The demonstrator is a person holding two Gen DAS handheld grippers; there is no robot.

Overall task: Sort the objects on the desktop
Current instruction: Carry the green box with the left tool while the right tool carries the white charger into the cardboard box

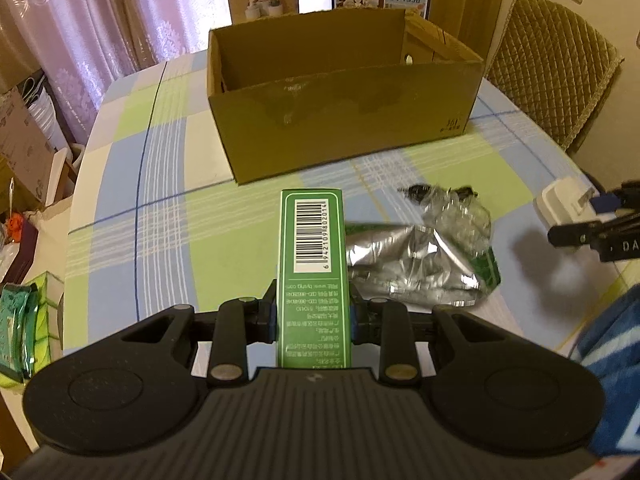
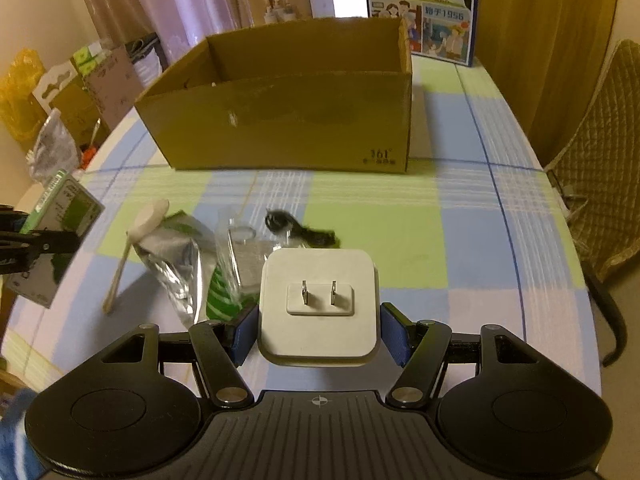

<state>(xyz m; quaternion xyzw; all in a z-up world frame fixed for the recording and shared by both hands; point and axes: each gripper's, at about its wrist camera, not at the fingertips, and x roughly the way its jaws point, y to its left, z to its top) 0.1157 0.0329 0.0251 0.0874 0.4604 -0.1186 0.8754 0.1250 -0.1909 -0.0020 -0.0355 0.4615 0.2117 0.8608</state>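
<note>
My left gripper (image 1: pixel 313 316) is shut on a long green box (image 1: pixel 314 256) with a barcode, held above the checked tablecloth and pointing at the open cardboard box (image 1: pixel 344 120). My right gripper (image 2: pixel 318 330) is shut on a white plug adapter (image 2: pixel 319 300), prongs facing forward, in front of the cardboard box (image 2: pixel 280 120). In the left wrist view the right gripper with the adapter (image 1: pixel 560 204) is at the far right. In the right wrist view the left gripper with the green box (image 2: pixel 60 216) is at the far left.
A crumpled silver and green foil bag (image 1: pixel 420 264) lies on the table (image 1: pixel 168 216), with clear plastic wrap (image 1: pixel 456 208) and a black cable (image 2: pixel 300 232) beyond it. A white spoon (image 2: pixel 136 240) lies left of the bag. A quilted chair (image 1: pixel 552 68) stands at the right.
</note>
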